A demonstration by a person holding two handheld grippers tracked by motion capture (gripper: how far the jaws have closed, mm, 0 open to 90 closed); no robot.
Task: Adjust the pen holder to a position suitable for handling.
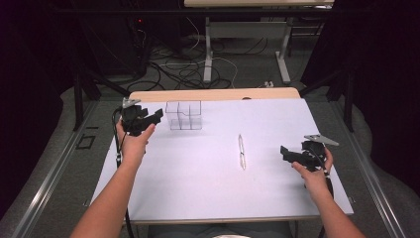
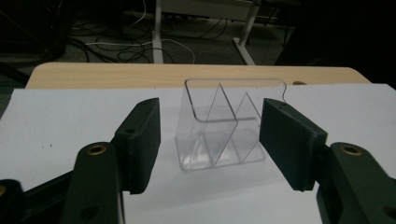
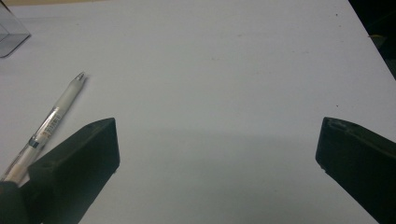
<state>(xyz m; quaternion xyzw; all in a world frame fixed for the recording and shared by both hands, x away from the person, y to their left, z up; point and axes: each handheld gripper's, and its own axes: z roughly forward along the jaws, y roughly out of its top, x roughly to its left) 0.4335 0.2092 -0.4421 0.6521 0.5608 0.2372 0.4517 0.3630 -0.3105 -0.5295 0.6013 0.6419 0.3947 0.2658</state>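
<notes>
A clear plastic organizer (image 1: pixel 184 115) with several compartments stands upright at the back left of the white table (image 1: pixel 208 188). My left gripper (image 1: pixel 157 115) hovers just left of it, open and empty. In the left gripper view the organizer (image 2: pixel 219 126) sits ahead, between the spread jaws and beyond their tips. A white pen (image 1: pixel 241 151) lies lengthwise near the table's middle. My right gripper (image 1: pixel 285 151) is open to the right of the pen, nothing in it. In the right gripper view the pen (image 3: pixel 51 119) lies beside the left jaw, outside the gap.
A wooden strip (image 1: pixel 213 94) edges the table's far side. Beyond it the floor holds tangled cables (image 1: pixel 183 67) and white desk legs (image 1: pixel 208 49). Dark curtains flank both sides. A corner of the organizer (image 3: pixel 10 35) shows at the upper left of the right gripper view.
</notes>
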